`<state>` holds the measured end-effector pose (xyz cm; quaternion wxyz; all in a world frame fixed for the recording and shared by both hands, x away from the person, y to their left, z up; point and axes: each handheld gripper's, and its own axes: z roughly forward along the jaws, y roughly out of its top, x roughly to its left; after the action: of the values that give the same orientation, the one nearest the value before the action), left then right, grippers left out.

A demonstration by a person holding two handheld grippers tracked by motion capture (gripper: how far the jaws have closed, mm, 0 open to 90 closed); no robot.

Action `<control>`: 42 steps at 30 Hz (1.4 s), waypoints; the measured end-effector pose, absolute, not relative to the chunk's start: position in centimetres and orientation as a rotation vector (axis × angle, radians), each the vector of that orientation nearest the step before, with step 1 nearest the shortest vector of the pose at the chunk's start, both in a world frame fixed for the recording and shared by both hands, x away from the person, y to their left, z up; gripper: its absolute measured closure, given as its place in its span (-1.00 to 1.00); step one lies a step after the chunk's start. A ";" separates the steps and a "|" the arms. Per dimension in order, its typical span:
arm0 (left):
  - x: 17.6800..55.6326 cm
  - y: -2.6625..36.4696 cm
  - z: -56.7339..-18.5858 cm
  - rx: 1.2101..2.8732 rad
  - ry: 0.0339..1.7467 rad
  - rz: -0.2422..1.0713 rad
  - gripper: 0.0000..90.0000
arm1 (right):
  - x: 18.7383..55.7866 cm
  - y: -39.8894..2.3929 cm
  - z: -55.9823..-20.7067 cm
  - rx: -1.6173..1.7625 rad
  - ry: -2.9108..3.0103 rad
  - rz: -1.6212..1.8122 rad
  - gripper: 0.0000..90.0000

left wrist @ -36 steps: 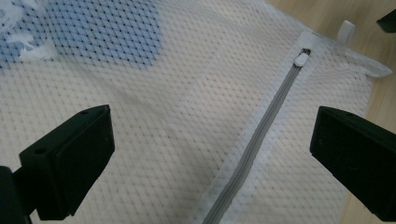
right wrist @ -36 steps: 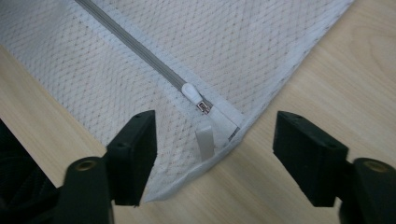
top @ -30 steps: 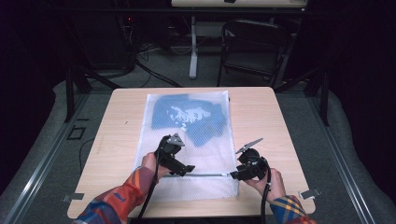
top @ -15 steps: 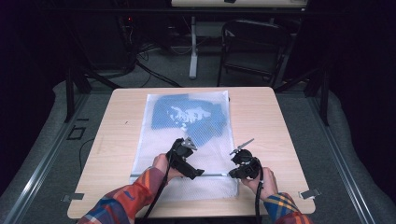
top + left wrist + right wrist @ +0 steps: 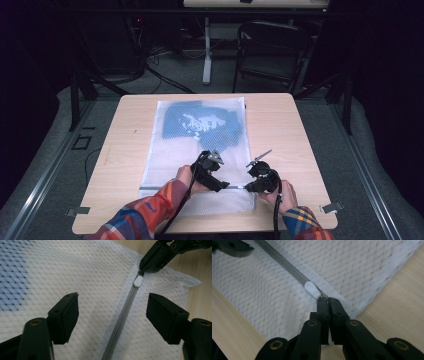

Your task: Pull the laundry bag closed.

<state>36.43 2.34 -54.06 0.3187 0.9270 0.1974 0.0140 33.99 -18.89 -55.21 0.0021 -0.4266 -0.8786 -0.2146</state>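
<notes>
A: Where does the mesh bag (image 5: 196,150) lie?

B: Flat on the counter (image 5: 125,150), its zipper (image 5: 122,320) running side to side along the near edge.

A: And the tools?

B: Right tool (image 5: 328,301) pinched shut at the zipper's end, beside the white pull (image 5: 312,289); left tool (image 5: 112,312) straddles the zipper, jaws closing, untouching.

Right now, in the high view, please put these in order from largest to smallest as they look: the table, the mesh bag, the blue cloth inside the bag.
1. table
2. mesh bag
3. blue cloth

No two look alike in size.
</notes>
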 end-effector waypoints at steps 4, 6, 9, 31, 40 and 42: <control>36.2 1.3 -54.6 2.472 0.464 0.072 -0.15 | 33.9 -18.6 -55.2 -1.345 -2.752 -0.679 0.84; 36.2 0.9 -54.9 2.472 0.448 0.076 -0.04 | 33.9 -18.7 -55.2 -1.355 -2.750 -0.677 0.83; 36.1 0.5 -55.1 2.470 0.430 0.108 0.07 | 34.0 -18.9 -55.2 -1.369 -2.736 -0.673 0.91; 36.6 -0.5 -56.3 2.430 0.384 -0.028 0.02 | 33.9 -19.0 -55.2 -1.384 -2.739 -0.672 0.93; 36.1 -1.7 -56.8 2.415 0.353 -0.030 0.05 | 33.9 -19.0 -55.2 -1.385 -2.737 -0.681 0.91; 36.1 -1.8 -56.9 2.427 0.359 -0.013 0.05 | 33.9 -19.1 -55.3 -1.385 -2.733 -0.692 0.91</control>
<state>36.14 -1.81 -56.89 0.3375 0.9312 0.1378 -0.0049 33.92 -19.08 -55.27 0.0001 -0.4409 -0.8701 -0.2201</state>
